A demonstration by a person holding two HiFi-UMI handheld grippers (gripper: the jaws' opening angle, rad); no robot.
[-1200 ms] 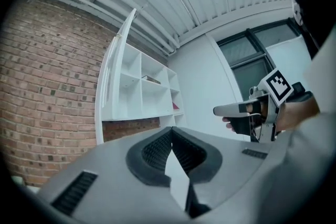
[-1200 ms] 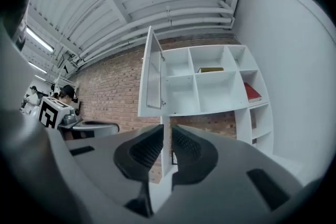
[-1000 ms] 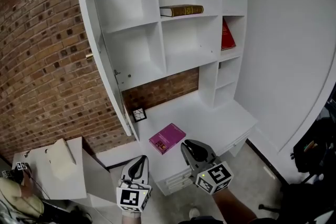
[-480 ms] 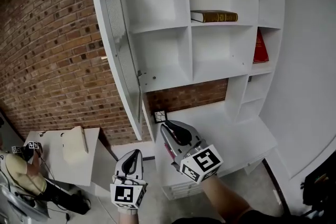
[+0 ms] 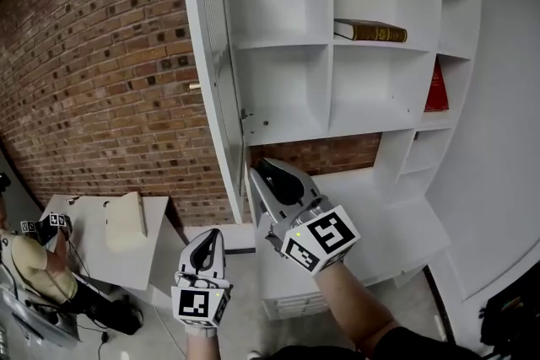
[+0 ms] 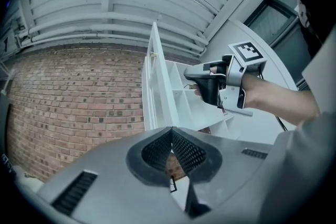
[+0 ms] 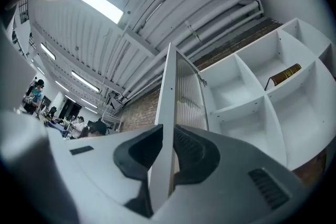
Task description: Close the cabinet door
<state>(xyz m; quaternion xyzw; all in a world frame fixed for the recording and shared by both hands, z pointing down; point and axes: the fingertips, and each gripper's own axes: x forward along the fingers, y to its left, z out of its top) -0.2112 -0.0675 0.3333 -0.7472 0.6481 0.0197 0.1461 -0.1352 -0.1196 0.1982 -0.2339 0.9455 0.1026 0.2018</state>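
The right claw (image 5: 261, 170) has its jaws closed to a bare slit and grips nothing. In its own view the door's white edge lines up in that slit, beyond the tips. The claw sits just beside the lower end of the door (image 5: 215, 67), on the ribbed inner side; whether it touches cannot be told. The left claw (image 5: 207, 239) hangs lower and to the left, jaws together and empty. The door stands wide open, swung out from its hinges on the left wall of the cabinet (image 5: 329, 55), with its knob (image 5: 194, 86) on the brick-wall side.

To close it well, the right claw should probably leave the inner side, where the swing would trap it against the shelves. It would do better to pass round the free edge and press the shut jaws on the outer face near that edge, or to open and clamp the edge itself. From there it should follow the door's arc and slow before the frame, so the door does not bounce back. The left claw should keep clear.

A second ago the right claw was low over the desk (image 5: 396, 219), beside a purple book and well below the door. Now it is up at the door's lower end. The left claw has risen slightly. The door is as wide open as before.
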